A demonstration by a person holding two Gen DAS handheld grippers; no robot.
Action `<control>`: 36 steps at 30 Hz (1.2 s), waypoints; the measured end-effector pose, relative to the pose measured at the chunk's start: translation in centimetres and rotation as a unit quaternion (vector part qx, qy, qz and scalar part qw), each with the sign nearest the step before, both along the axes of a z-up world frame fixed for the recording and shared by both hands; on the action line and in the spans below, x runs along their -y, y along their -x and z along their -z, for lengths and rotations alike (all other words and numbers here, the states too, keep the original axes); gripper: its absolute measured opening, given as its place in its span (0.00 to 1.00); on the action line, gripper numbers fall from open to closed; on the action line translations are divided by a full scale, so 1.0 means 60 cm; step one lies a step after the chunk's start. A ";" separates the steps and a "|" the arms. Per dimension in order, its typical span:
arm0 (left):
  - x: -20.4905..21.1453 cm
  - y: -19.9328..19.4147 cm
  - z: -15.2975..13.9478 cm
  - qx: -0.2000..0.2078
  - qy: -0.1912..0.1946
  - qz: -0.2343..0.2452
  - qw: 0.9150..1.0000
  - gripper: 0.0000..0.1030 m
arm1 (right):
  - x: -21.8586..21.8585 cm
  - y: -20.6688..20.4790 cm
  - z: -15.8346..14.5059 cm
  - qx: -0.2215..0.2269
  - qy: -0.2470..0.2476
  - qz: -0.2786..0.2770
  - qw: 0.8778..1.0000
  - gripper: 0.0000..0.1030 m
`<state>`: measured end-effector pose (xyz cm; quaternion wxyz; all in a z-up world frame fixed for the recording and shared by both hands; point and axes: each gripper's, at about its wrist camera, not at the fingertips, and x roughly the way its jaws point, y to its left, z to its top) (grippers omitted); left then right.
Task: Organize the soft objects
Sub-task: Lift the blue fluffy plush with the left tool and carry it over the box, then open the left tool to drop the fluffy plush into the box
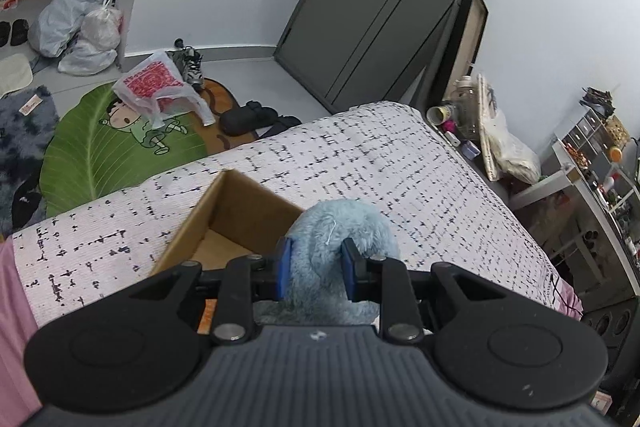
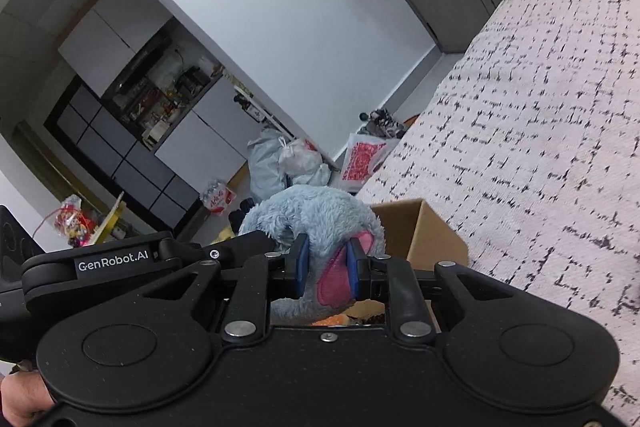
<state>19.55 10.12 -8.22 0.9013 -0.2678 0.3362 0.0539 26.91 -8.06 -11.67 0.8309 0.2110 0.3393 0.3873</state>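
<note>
Plush toy (image 1: 340, 227) above cardboard box (image 1: 236, 215) on bed (image 1: 400, 163).

A fluffy light-blue plush toy (image 1: 336, 255) with a pink inner ear is held up over an open cardboard box (image 1: 224, 223) near the bed's edge.

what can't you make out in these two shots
- Cardboard box floor: both views, hidden by the gripper bodies and the blue plush toy.
- Plush toy's lower body: left wrist view, cut off behind the left gripper.
- Orange item under the right gripper: mostly hidden, unidentifiable.
</note>
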 end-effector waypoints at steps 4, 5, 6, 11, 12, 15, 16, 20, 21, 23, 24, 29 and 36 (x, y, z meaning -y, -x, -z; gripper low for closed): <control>-0.017 -0.003 0.029 -0.013 0.016 -0.011 1.000 0.24 | -0.020 -0.002 0.015 -0.002 0.022 -0.007 1.000 0.23; -0.020 -0.004 0.036 -0.016 0.021 -0.015 1.000 0.24 | -0.025 -0.004 0.019 -0.002 0.030 -0.009 1.000 0.23; -0.023 -0.003 0.043 -0.019 0.023 -0.018 0.999 0.24 | -0.030 -0.004 0.021 -0.002 0.035 -0.011 0.999 0.23; -0.046 -0.009 0.066 -0.032 0.031 -0.044 0.998 0.20 | -0.041 -0.008 0.036 -0.012 0.045 -0.018 0.999 0.25; -0.051 -0.012 0.070 -0.035 0.030 -0.050 0.998 0.20 | -0.040 -0.008 0.036 -0.012 0.044 -0.020 0.999 0.25; -0.053 -0.019 0.075 -0.039 0.019 -0.056 0.997 0.20 | -0.039 -0.009 0.035 -0.012 0.045 -0.022 0.999 0.25; -0.053 -0.020 0.077 -0.040 0.017 -0.058 0.997 0.20 | -0.038 -0.010 0.035 -0.013 0.045 -0.023 0.999 0.25; -0.059 -0.022 0.079 -0.046 0.017 -0.069 0.996 0.21 | -0.037 -0.011 0.034 -0.019 0.042 -0.024 0.999 0.25; -0.059 -0.022 0.080 -0.048 0.016 -0.073 0.996 0.21 | -0.038 -0.013 0.034 -0.020 0.042 -0.024 0.999 0.26; -0.060 -0.021 0.081 -0.053 0.015 -0.074 0.996 0.24 | -0.037 -0.014 0.032 -0.024 0.040 -0.025 0.999 0.28; -0.060 -0.021 0.082 -0.054 0.014 -0.074 0.996 0.24 | -0.035 -0.013 0.030 -0.026 0.037 -0.025 0.999 0.32; -0.055 -0.017 0.069 -0.055 0.007 -0.073 0.996 0.40 | -0.025 -0.001 0.010 -0.013 0.033 -0.016 0.999 0.56; -0.034 -0.002 0.033 -0.026 -0.022 -0.077 0.996 0.67 | -0.004 0.003 -0.010 -0.018 0.034 0.001 0.999 0.62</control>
